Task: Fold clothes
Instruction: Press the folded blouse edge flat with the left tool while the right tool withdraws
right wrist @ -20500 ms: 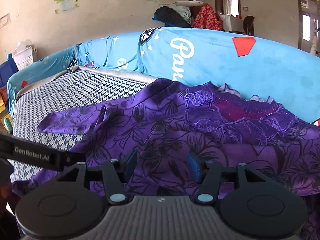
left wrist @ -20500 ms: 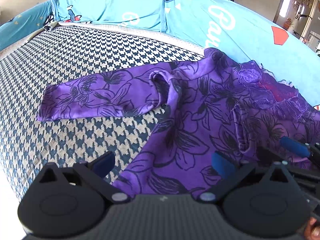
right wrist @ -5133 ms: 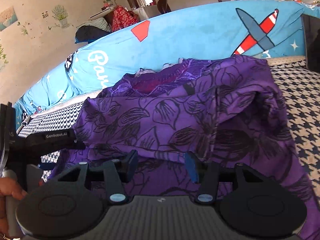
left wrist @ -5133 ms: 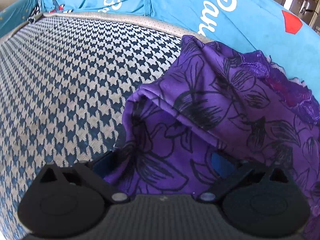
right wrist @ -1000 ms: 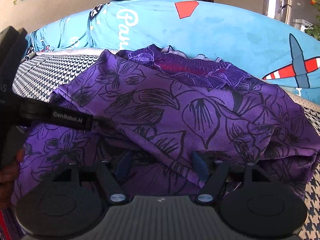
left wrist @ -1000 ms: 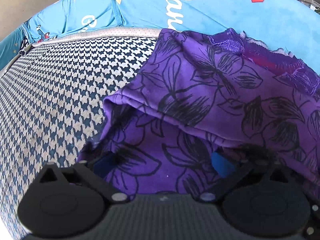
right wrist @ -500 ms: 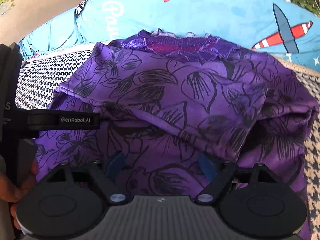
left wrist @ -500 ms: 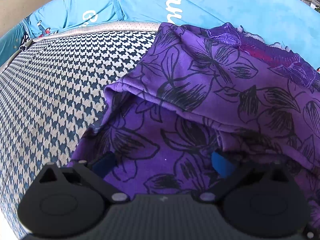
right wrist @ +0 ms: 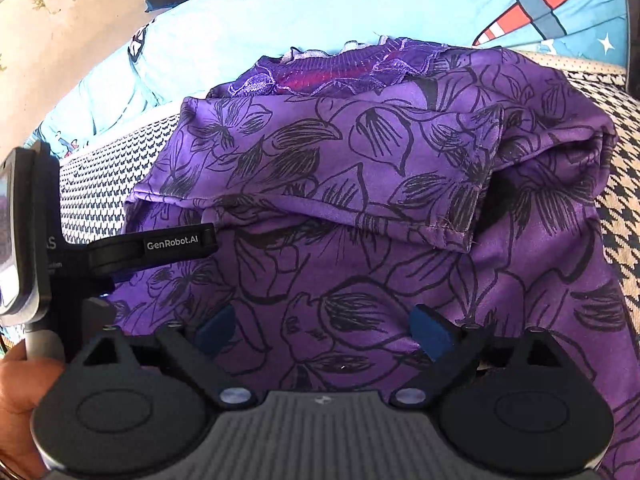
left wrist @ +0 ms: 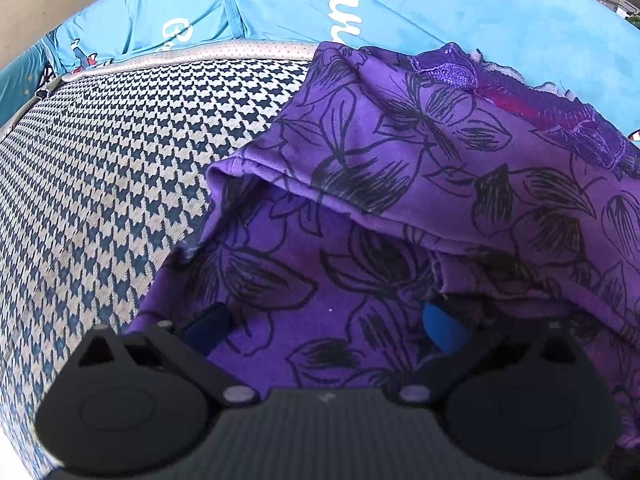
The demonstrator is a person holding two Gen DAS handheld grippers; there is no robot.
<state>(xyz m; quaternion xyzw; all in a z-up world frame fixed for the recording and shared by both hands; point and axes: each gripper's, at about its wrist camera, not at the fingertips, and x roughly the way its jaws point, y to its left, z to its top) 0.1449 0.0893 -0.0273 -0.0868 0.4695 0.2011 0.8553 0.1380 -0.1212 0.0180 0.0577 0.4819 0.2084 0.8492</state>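
Observation:
A purple blouse with black flower outlines (left wrist: 400, 160) lies on the houndstooth mattress (left wrist: 100, 160), its sleeves folded in over the body. The lace neckline (right wrist: 340, 68) lies at the far side. My left gripper (left wrist: 326, 326) is open, its blue pads spread wide over the blouse's near hem. My right gripper (right wrist: 324, 328) hovers over the same hem further right. Its jaws are opening, with flat cloth (right wrist: 360, 152) under and between them and neither pad pressing. In the right wrist view, the left tool's black arm (right wrist: 172, 242) reaches in from the left.
A light blue printed cover (left wrist: 400, 8) rises as a soft wall behind the blouse. Bare mattress (right wrist: 616, 184) shows to the right of the blouse and widely to its left. A hand (right wrist: 16, 380) holds the left tool's handle.
The right gripper's jaws have spread much wider and the tool has rolled, so the blouse sits differently in its view. The left gripper has stayed put and open.

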